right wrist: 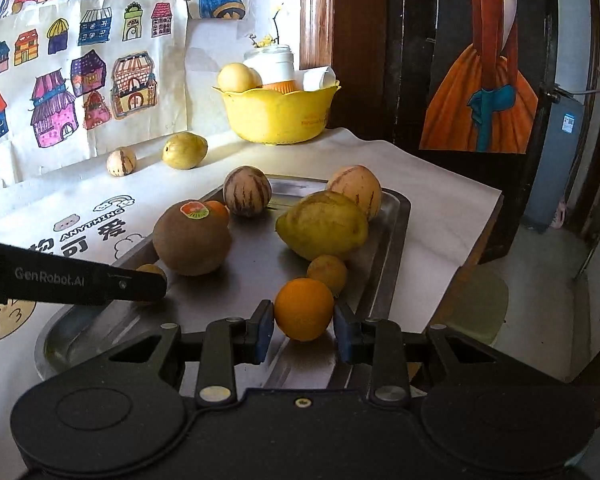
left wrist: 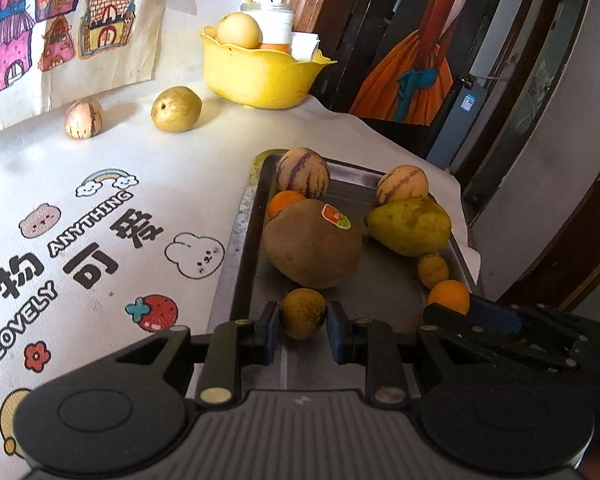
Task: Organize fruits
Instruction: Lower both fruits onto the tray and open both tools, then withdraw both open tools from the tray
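A metal tray [left wrist: 242, 216] [right wrist: 396, 216] holds several fruits: a big brown one with a sticker [left wrist: 312, 244] [right wrist: 192, 240], a green-yellow pear [left wrist: 410, 224] [right wrist: 324, 224] and two striped melons [left wrist: 303, 172] [left wrist: 403, 184]. At the tray's near end my left gripper [left wrist: 303, 312] is shut on a small brownish-green fruit [left wrist: 303, 322]. Beside it, toward the tray's right edge, my right gripper [right wrist: 303, 310] is shut on an orange [right wrist: 304, 304] [left wrist: 449, 296]. Another small brownish fruit [right wrist: 327, 272] lies just behind that orange.
A yellow bowl [left wrist: 260, 76] [right wrist: 280, 116] with a pale round fruit stands at the back of the printed tablecloth. A golden pear [left wrist: 176, 109] and a small striped fruit [left wrist: 84, 118] lie loose near the wall drawings. The table's edge drops off right of the tray.
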The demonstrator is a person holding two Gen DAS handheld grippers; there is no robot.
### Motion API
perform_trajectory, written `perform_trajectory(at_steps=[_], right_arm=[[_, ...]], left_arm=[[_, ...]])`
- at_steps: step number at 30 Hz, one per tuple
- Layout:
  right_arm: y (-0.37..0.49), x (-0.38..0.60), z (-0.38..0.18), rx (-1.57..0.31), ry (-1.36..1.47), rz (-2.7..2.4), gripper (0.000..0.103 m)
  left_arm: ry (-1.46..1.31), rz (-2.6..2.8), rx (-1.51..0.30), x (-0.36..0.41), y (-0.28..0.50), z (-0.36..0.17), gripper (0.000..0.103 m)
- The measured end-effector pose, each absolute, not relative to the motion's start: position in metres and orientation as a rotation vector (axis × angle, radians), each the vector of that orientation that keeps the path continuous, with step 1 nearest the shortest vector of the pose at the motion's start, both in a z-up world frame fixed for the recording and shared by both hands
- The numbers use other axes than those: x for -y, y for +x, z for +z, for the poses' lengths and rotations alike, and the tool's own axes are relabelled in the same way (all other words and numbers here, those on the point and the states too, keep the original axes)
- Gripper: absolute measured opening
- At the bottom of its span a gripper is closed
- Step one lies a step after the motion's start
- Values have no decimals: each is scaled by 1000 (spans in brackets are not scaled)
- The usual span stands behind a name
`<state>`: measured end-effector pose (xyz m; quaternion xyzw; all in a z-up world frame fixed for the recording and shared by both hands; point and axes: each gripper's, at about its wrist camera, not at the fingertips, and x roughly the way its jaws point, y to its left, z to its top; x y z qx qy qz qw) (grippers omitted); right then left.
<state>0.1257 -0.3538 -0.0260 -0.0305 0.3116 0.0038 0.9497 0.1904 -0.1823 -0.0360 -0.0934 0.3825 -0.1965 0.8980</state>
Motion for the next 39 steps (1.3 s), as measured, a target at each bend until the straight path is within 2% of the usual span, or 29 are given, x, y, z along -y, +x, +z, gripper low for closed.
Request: perform_trajectory(at_steps=[15,22,25,27,31,33,39], right_arm=[[129,354,-28,-620,-52,5,36],[120,353,-26,-618,-51,-4,45],[112,352,-21,-606,-55,-6,51],[106,350,-18,-599,-60,-11,56],[93,347,-11,-594,-55,-19,67],[85,345,-8,-591,-52,-21,77],[63,335,-2,-592,-39,-15,95]], left_arm=[[-175,-392,-784,182,190,-38,29],[-179,-393,-787,176,186,-34,32],[-195,-397,-780,172,181,-29,40],[-206,-393,-762,167,175,-23,58],[-209,-382,-728,156,163,-13,70],[-216,-366,-718,150,156,-10,86],[-215,-310,-684,129,136,-3,102]])
